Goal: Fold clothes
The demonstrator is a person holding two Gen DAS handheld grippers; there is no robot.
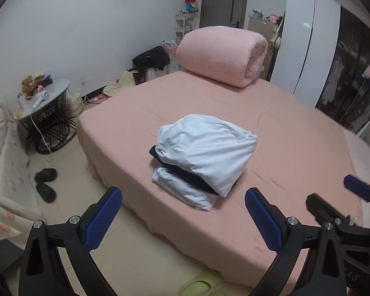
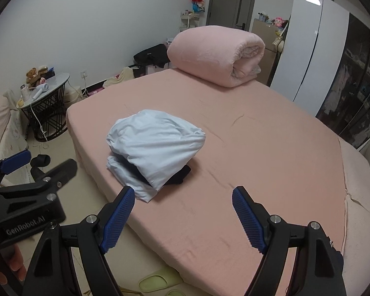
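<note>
A folded pale blue garment (image 1: 204, 156) (image 2: 155, 145) with dark cloth showing under its folds lies on the pink bed (image 1: 296, 148) (image 2: 271, 153), near the front edge. My left gripper (image 1: 183, 197) is open and empty, hovering just short of the bundle over the bed's edge. My right gripper (image 2: 183, 196) is also open with nothing between its blue pads, to the right of the bundle's near corner. Each gripper shows in the other's view: the right gripper (image 1: 338, 192) at the right edge, the left gripper (image 2: 46, 159) at the left edge.
A rolled pink quilt (image 1: 222, 54) (image 2: 215, 54) sits at the bed's far end. A round side table (image 1: 46, 113) with a hair dryer stands left of the bed. Black slippers (image 1: 45, 183) and green slippers (image 1: 199, 286) lie on the floor. A white wardrobe (image 1: 308, 37) stands on the right.
</note>
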